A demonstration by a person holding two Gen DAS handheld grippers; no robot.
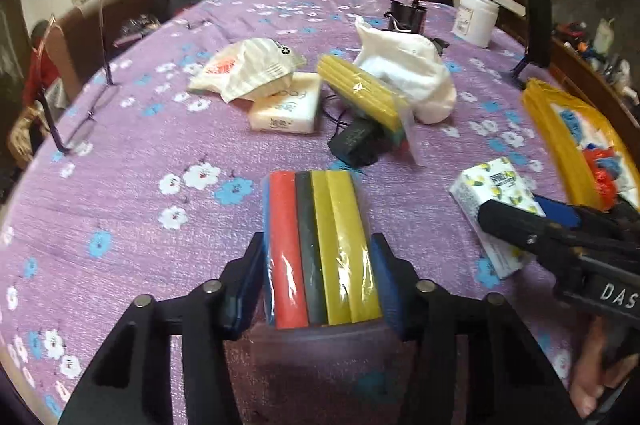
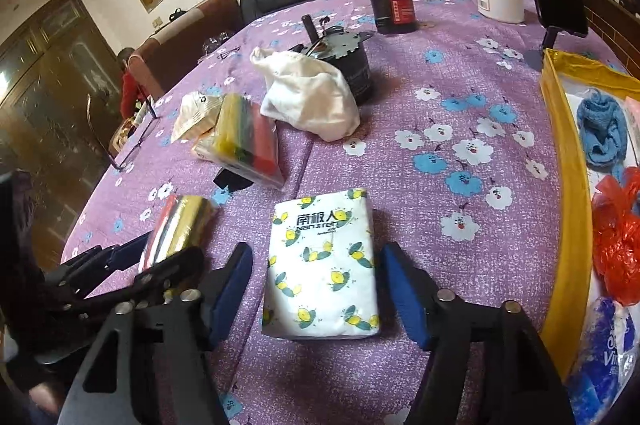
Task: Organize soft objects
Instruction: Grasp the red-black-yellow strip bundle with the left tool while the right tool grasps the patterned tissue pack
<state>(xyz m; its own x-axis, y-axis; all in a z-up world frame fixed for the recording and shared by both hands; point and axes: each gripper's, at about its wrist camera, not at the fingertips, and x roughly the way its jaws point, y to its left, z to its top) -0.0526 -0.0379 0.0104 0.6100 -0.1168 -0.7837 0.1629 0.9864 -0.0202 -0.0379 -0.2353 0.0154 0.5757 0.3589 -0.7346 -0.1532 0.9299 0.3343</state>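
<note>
Left wrist view, nearest first: the left gripper (image 1: 320, 265) has its blue-padded fingers (image 1: 386, 285) clenched on a wrapped sponge pack (image 1: 322, 249) of red, dark green and yellow strips, both pads pressed against its sides. The pack sits low over the purple flowered worktop (image 1: 160, 145); whether it rests on the cloth cannot be told. To the right, the right gripper (image 1: 520, 221) reaches across a lemon-print tissue pack (image 1: 494, 201).

Right wrist view shows that tissue pack (image 2: 322, 265) lying flat on the worktop (image 2: 460, 85) between the right gripper's (image 2: 318, 289) fingers (image 2: 404, 293). They stand spread, with a gap on each side of the pack, so they hold nothing. The left gripper (image 2: 160, 257) and its sponge pack (image 2: 180, 225) appear just to the left.

On the far right lies a yellow-rimmed bin (image 2: 568, 225), holding a blue knitted item (image 2: 600, 133) and a red plastic bag (image 2: 616, 245).

Farther back, near the middle of the worktop, a second sponge pack (image 1: 360, 89) leans on a black box (image 1: 354, 141). Beside it are a cream tissue pack (image 1: 288, 105) with a crumpled printed bag (image 1: 244, 69) partly over it, and a white cloth bundle (image 1: 408, 73). Behind the bundle stands a dark round canister (image 2: 352, 65). At the far edge stand a white jar (image 1: 478, 17) and a small dark bottle (image 2: 394, 9).
</note>
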